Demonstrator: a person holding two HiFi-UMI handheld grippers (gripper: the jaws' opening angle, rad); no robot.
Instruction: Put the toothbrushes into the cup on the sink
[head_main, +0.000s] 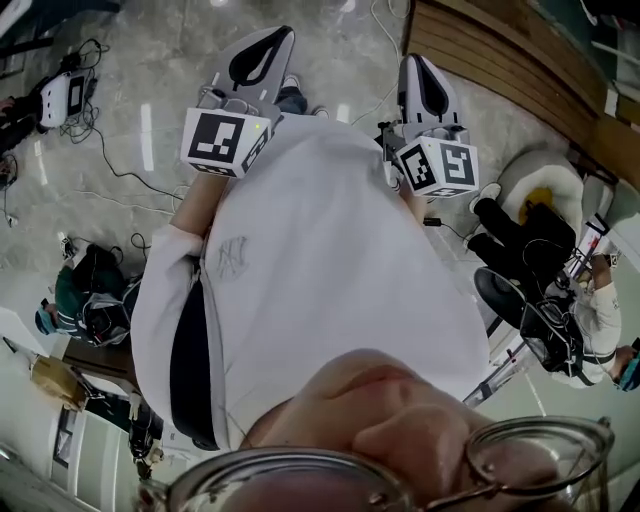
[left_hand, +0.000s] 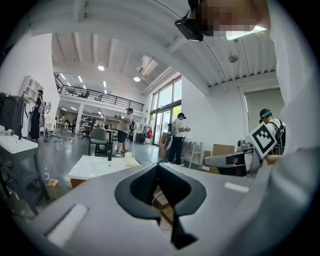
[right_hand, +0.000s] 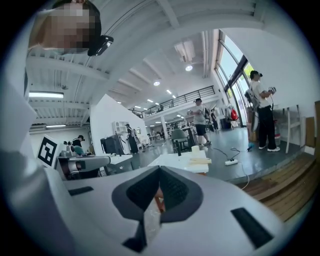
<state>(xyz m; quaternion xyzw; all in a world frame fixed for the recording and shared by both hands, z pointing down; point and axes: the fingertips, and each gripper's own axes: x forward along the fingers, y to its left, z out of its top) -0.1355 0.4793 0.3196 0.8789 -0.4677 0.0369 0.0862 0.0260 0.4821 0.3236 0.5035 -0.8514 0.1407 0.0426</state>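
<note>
Far off across the hall floor, well apart from both tongs, stands the white sink with its dark tap and the pale cup just beside the tap. Nothing of the task looks done yet: I see no brush standing in the cup, though it is too far off to be sure.

My left tongs are clenched on nothing, and only floor shows through the gap behind the tips. My right tongs are clenched too, with a thin see-through strip and a reddish bit pinched in the slot. I take that for a wrapped toothbrush. By my reckoning one brush is in hand. What is left is to bring it over to the sink, drop it into the cup, and see to any others.

Some pale flat things lie on the sink near the cup in the right gripper view, too small to tell whether they are more toothbrushes. The head view shows neither sink nor cup, only my white shirt, both tongs held out before me, and cables on the floor. The jaws hide most of the held strip, so I cannot tell its length or which end I have
</note>
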